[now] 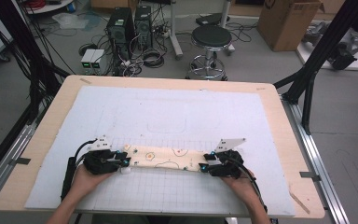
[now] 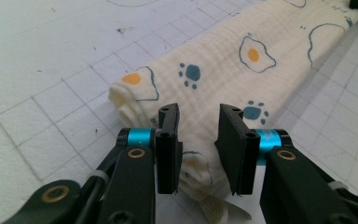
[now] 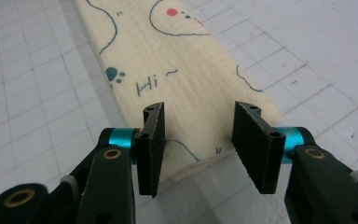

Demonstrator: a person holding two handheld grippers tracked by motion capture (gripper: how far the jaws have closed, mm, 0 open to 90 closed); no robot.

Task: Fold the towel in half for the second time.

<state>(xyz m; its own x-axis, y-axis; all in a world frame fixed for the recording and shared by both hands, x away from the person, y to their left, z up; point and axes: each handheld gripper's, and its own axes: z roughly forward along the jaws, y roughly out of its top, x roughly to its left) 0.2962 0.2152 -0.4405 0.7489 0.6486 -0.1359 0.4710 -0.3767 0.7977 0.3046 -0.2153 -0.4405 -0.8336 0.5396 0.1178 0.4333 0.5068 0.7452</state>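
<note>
A long folded cream cloth (image 1: pixel 165 158) printed with eggs and paw marks lies across the near part of the white gridded mat (image 1: pixel 168 116) on the wooden table (image 1: pixel 279 116). At its left end the left gripper (image 2: pixel 198 140) stands released, jaws apart around the fabric. At its right end the right gripper (image 3: pixel 200 140) is likewise released, pads clear of the cloth.

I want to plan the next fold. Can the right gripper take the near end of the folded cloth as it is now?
Probably yes: the right gripper is open with the cloth end lying flat between its jaws, and nothing blocks it.
</note>
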